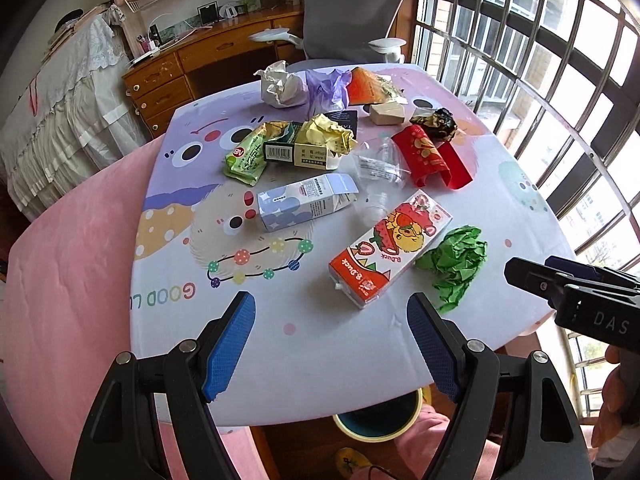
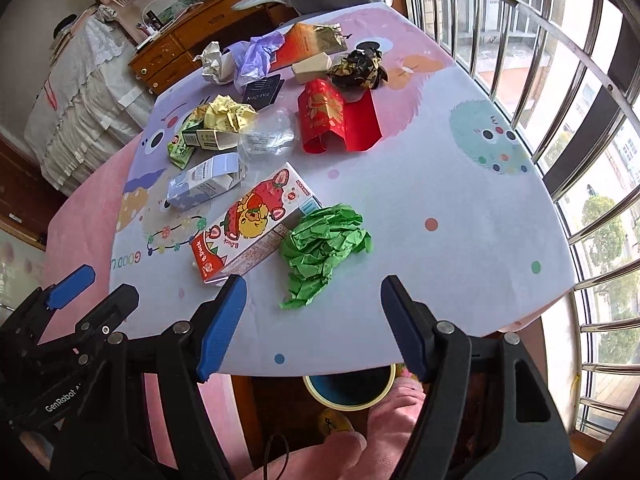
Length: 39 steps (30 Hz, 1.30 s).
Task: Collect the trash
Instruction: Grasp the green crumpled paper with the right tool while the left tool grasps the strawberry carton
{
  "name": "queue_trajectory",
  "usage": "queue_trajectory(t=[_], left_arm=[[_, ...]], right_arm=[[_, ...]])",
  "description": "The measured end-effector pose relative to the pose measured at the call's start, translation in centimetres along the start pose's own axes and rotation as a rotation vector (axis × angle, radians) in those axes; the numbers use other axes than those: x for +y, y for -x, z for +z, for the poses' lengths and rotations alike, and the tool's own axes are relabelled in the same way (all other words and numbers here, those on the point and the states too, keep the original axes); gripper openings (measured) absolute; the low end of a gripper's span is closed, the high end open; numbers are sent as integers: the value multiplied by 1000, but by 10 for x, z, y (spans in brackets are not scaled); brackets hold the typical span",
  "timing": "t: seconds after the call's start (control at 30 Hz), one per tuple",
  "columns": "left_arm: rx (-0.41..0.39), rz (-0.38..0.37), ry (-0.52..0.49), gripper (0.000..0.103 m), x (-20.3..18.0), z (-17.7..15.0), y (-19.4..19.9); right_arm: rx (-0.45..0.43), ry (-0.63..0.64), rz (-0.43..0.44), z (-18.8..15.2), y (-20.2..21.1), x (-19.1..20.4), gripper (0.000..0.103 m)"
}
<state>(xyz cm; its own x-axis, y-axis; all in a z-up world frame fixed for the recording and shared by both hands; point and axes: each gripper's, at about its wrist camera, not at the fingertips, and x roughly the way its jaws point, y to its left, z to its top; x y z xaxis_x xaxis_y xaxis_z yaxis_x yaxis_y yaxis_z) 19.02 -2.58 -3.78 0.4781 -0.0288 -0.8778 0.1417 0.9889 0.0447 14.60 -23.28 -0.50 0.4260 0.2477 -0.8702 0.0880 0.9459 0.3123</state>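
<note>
Trash lies scattered on a table covered with a cartoon cloth [image 1: 304,340]. Nearest are a strawberry B.Duck carton [image 1: 390,248] [image 2: 250,222] and a crumpled green paper [image 1: 456,264] [image 2: 322,248]. Behind them lie a pale blue milk carton [image 1: 306,202] [image 2: 206,184], a clear plastic cup [image 1: 380,168], a red envelope [image 1: 430,156] [image 2: 336,120], yellow paper on a small box [image 1: 316,142] and a green wrapper [image 1: 246,158]. My left gripper [image 1: 332,344] is open above the table's near edge. My right gripper [image 2: 312,324] is open just short of the green paper. Both are empty.
A bin with a yellow rim [image 1: 378,416] [image 2: 350,386] stands on the floor under the table's near edge. Far side holds white paper [image 1: 280,84], a purple bag [image 1: 326,86], an orange packet [image 1: 366,86] and dark foil [image 1: 438,122]. A grey chair [image 1: 352,12], desk and barred window [image 1: 560,100] surround the table.
</note>
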Motion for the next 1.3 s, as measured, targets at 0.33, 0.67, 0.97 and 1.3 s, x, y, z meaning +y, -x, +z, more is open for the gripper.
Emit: queue_trajectory(t=[0.33, 0.67, 0.97, 1.3], left_arm=[[149, -48, -15, 80, -19, 46, -76], [234, -42, -162, 80, -51, 52, -107], [321, -37, -222, 79, -67, 61, -147], [302, -3, -223, 59, -77, 51, -149]], right_arm=[[233, -74, 113, 42, -107, -26, 68], [219, 114, 155, 60, -103, -24, 44], [237, 164, 177, 55, -89, -41, 44], [228, 164, 180, 35, -74, -43, 43]])
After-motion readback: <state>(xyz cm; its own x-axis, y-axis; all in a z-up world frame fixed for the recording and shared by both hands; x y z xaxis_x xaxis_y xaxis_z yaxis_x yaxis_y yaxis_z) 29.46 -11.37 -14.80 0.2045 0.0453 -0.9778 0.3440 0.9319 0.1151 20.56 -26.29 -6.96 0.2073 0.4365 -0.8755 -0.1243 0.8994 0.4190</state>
